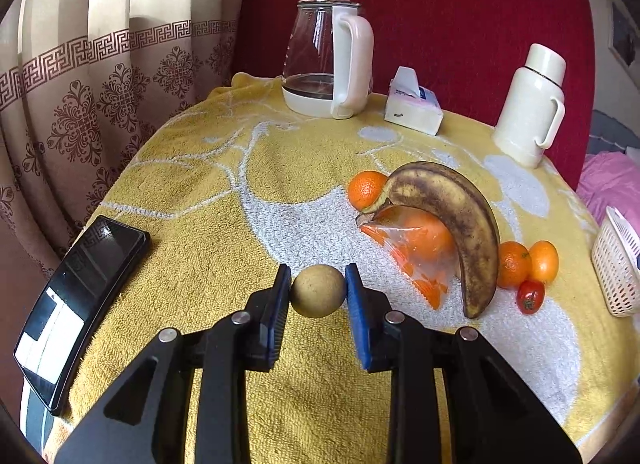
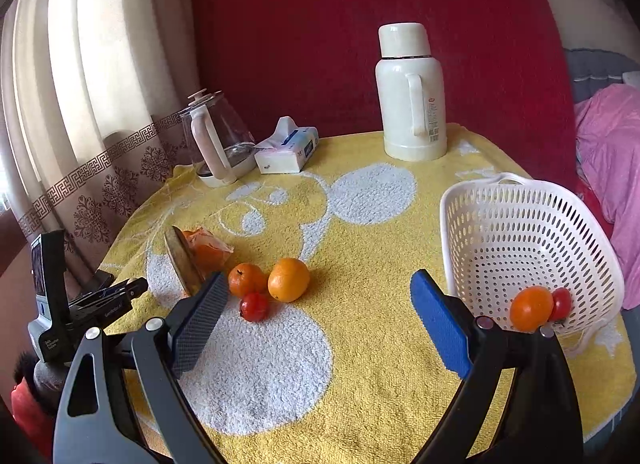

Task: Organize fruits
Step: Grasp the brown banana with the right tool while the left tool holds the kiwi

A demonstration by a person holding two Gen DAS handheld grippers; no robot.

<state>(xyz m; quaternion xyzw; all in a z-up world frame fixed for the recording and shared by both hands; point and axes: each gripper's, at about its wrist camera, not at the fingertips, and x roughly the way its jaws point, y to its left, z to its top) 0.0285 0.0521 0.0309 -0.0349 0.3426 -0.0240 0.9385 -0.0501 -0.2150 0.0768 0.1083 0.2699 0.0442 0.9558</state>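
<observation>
We observe the left gripper (image 1: 318, 291) clamped on 1 tan round fruit (image 1: 318, 290); the right gripper (image 2: 316, 324) spread wide beside the white basket (image 2: 520, 224).

right tongs (image 2: 316, 324) agape | basket (image 2: 520, 208): orange (image 2: 531, 309), tomato (image 2: 562, 303) | towel (image 2: 360, 384): two oranges

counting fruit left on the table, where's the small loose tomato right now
In the right wrist view the tomato lies on the yellow towel, left of centre, just in front of two oranges.

Yellow towel-covered table (image 2: 360, 404): kettle (image 1: 326, 60), tissues (image 1: 412, 104), thermos (image 2: 412, 92), basket (image 2: 520, 240), fruit.
</observation>
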